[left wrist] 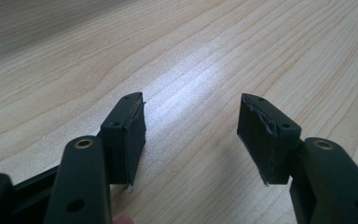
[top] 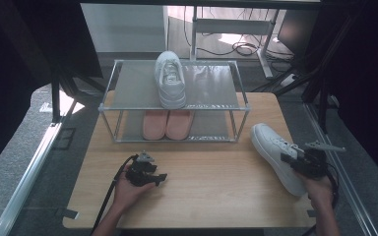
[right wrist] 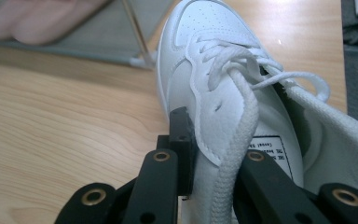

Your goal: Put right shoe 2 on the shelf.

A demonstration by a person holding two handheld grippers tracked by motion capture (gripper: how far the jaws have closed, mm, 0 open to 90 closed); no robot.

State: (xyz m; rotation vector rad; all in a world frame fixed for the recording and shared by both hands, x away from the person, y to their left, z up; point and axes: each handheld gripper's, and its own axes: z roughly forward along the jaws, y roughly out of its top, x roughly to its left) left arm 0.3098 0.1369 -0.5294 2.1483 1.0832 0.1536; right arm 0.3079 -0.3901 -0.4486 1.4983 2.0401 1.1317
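white sneaker [right wrist: 223, 93] side wall apparently pinched between jaws.

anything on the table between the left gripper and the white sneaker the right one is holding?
Nothing: in the high view, bare wooden table runs from the left gripper to the white sneaker. The left gripper view shows bare wood too.

Left hand-held gripper [top: 158, 178] jaws apart; right hand-held gripper [top: 289, 161] jaws clamped.

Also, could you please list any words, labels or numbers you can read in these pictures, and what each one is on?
No text can be read.
Label inside the white sneaker, on its tongue: printed lines, upside down and too blurred to read.
Front edges of the shoe rack shelves: pale marks, too small to read.
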